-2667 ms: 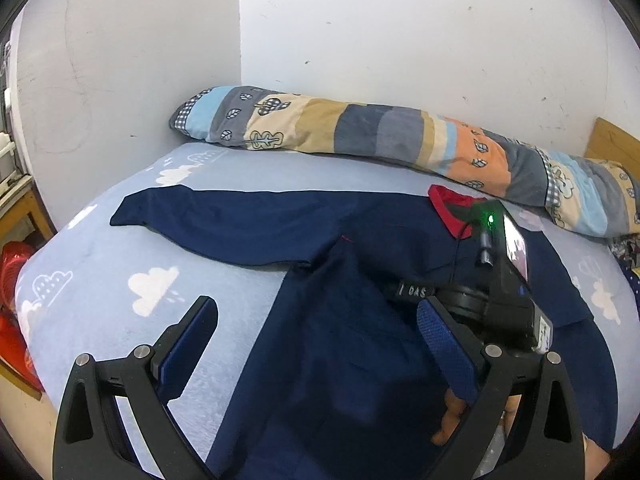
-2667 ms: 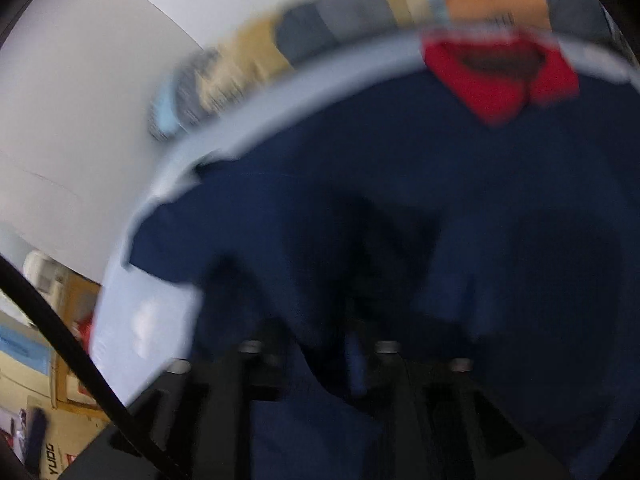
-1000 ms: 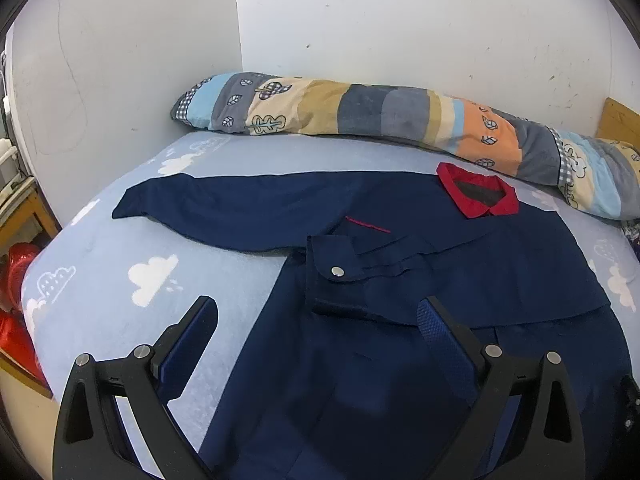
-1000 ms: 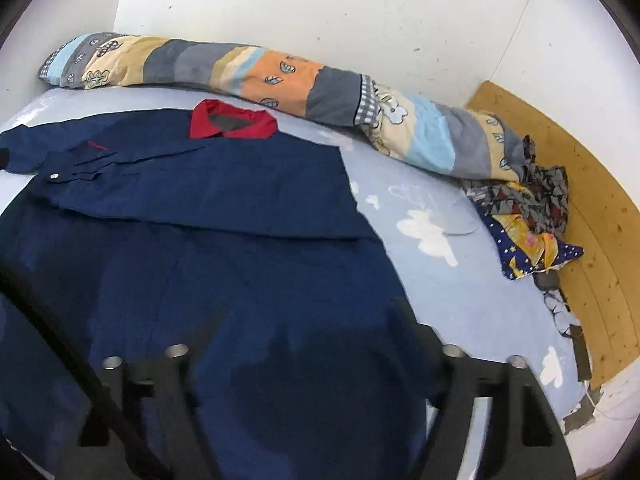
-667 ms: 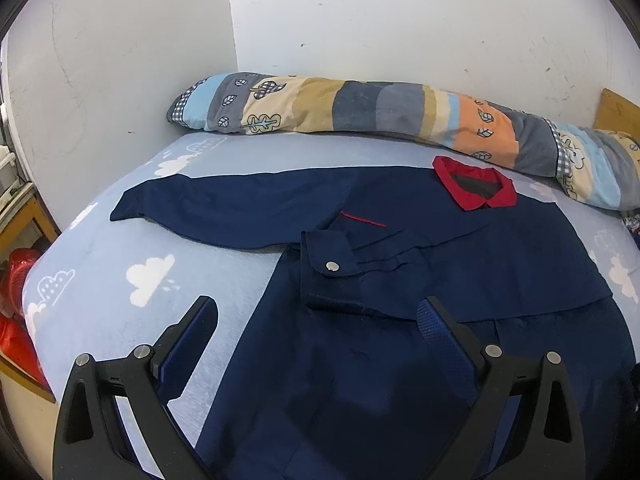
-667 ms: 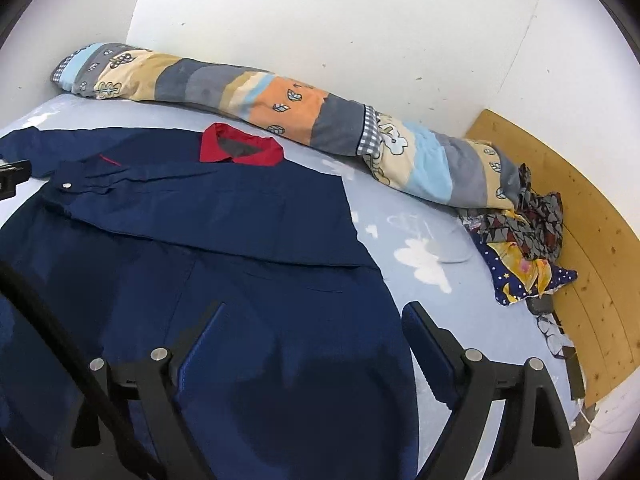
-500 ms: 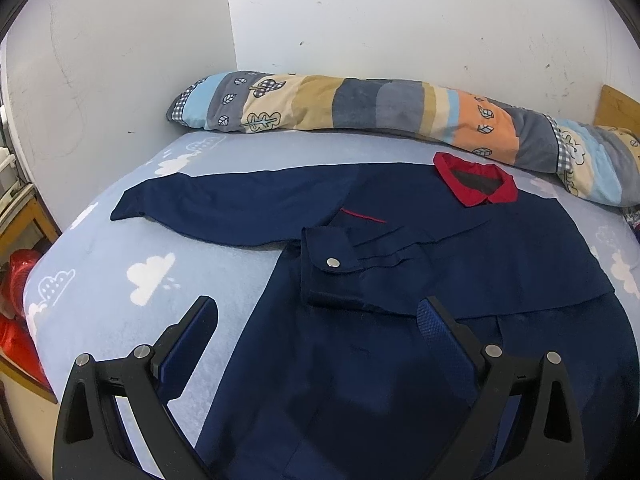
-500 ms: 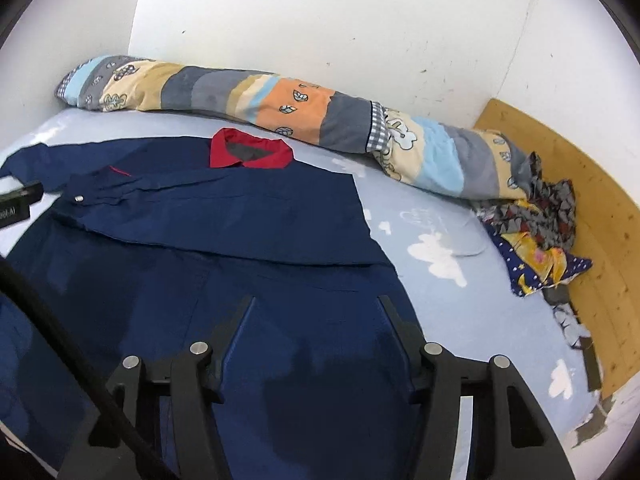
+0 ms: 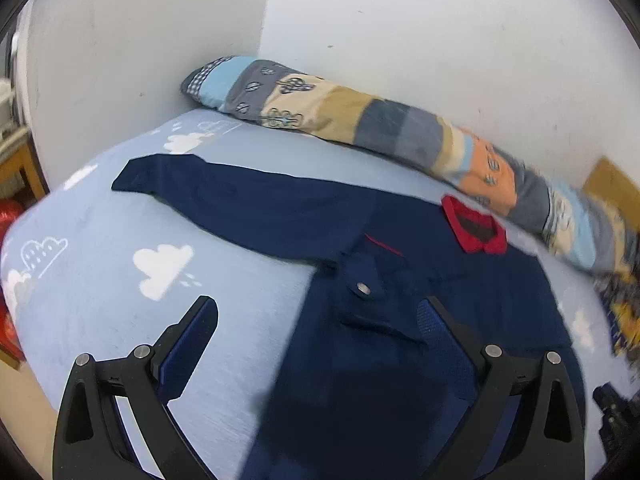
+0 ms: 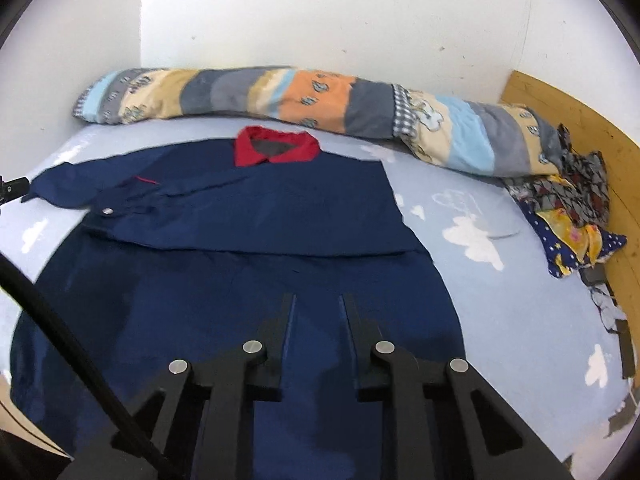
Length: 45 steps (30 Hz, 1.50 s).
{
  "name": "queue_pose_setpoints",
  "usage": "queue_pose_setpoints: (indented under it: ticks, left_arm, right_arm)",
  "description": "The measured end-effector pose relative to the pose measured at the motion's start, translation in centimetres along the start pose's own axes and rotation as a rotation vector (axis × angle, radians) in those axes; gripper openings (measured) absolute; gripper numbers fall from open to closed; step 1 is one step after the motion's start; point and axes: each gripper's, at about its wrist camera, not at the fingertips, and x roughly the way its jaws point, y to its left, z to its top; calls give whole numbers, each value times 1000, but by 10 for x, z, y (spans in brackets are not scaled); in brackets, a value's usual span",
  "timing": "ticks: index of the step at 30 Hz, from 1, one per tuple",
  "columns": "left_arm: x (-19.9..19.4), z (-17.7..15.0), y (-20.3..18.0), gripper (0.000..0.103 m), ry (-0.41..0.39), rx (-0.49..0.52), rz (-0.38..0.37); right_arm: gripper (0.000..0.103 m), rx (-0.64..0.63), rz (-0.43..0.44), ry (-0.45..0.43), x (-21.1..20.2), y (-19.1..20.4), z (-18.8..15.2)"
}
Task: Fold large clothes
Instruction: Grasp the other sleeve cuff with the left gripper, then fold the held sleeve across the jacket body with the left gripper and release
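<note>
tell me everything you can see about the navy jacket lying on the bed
The navy jacket is a large dark blue garment of plain woven-looking cloth with a red collar toward the patchwork bolster. It lies flat on the cloud-print sheet. One sleeve is folded across the chest, its cuff with a silver snap on top; the other sleeve stretches out sideways. A thin red line marks the chest. The right gripper, jaws closing, is over the lower part; whether cloth is pinched is unclear.

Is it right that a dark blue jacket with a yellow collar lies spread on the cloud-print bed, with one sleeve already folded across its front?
Not quite: the collar is red, not yellow, as the right wrist view shows clearly. The rest holds: the dark blue jacket lies spread on the cloud-print bed, one sleeve folded across its front.
</note>
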Motion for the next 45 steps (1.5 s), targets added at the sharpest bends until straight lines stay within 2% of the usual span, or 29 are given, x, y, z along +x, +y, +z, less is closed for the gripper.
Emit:
queue_pose_setpoints:
  ticks: [1, 3, 4, 5, 6, 7, 8, 10, 11, 12, 13, 15, 17, 19, 21, 24, 25, 31, 35, 37, 38, 39, 40, 43, 45]
  left_arm:
    - [1, 7, 17, 100, 8, -24, -15]
    - [5, 21, 46, 99, 19, -42, -1]
    - [10, 30, 65, 98, 25, -47, 28]
    - [14, 36, 82, 85, 34, -57, 43]
    - [21, 43, 100, 65, 55, -74, 65]
    - [29, 51, 121, 58, 79, -102, 81]
    - [35, 58, 138, 55, 93, -136, 72]
    - [50, 73, 179, 56, 100, -231, 68]
    - [55, 77, 191, 69, 97, -264, 73]
    - [63, 83, 208, 92, 105, -312, 92]
    - [73, 87, 226, 97, 120, -382, 109]
    - [93, 93, 254, 97, 133, -491, 29]
    - [118, 98, 278, 97, 147, -573, -15]
    - [144, 101, 296, 88, 151, -640, -40]
    - [171, 100, 305, 78, 152, -712, -104]
    - [206, 97, 313, 73, 147, -780, -179]
    - [215, 97, 314, 69, 139, -789, -196]
    - [263, 96, 328, 68, 51, -867, -247]
    - [277, 99, 346, 66, -120, -940, -260]
    - [280, 104, 349, 66, -175, -967, -250]
    - [282, 109, 349, 56, -177, -958, -238]
    - [284, 115, 347, 17, -165, -935, -229]
    - [287, 121, 345, 5, -130, -901, -216]
    - [271, 136, 334, 6, -132, -796, -164]
    - [257, 147, 324, 6, -136, -736, -168]
  right_arm:
    - [41, 0, -12, -5, -1, 1, 0]
    - [66, -14, -25, -13, -5, 5, 1]
    - [67, -23, -19, -21, -7, 6, 1]
    - [67, -32, -22, -26, -9, 6, 1]
    - [68, -39, -21, -30, -11, 8, 1]
    - [73, -42, -11, -30, -12, 8, 1]
    - [74, -42, -6, -29, -13, 7, 1]
    - [74, -31, 5, -25, -12, 5, 1]
    - [74, -28, 14, -19, -11, 5, 2]
    - [74, -24, 16, -10, -9, 5, 2]
    - [74, -15, 19, -4, -7, 4, 3]
    - [74, 7, 52, 27, 1, 3, 4]
    - [74, 25, 70, 53, 8, 3, 5]
    - [74, 21, 69, 68, 15, 5, 6]
    - [74, 22, 56, 83, 22, 7, 6]
    - [74, 21, 55, 109, 34, 10, 5]
    - [74, 22, 53, 115, 38, 11, 5]
    - [74, -10, 48, 128, 51, 18, 3]
    - [74, -36, 33, 122, 57, 23, 1]
    - [74, -37, 38, 126, 61, 25, 1]
    - [74, -39, 41, 127, 63, 26, 1]
    - [74, -43, 40, 127, 65, 26, 1]
    - [74, -46, 37, 128, 66, 26, 2]
    - [74, -37, 37, 134, 68, 24, 2]
    - [74, -12, 34, 133, 66, 20, 3]
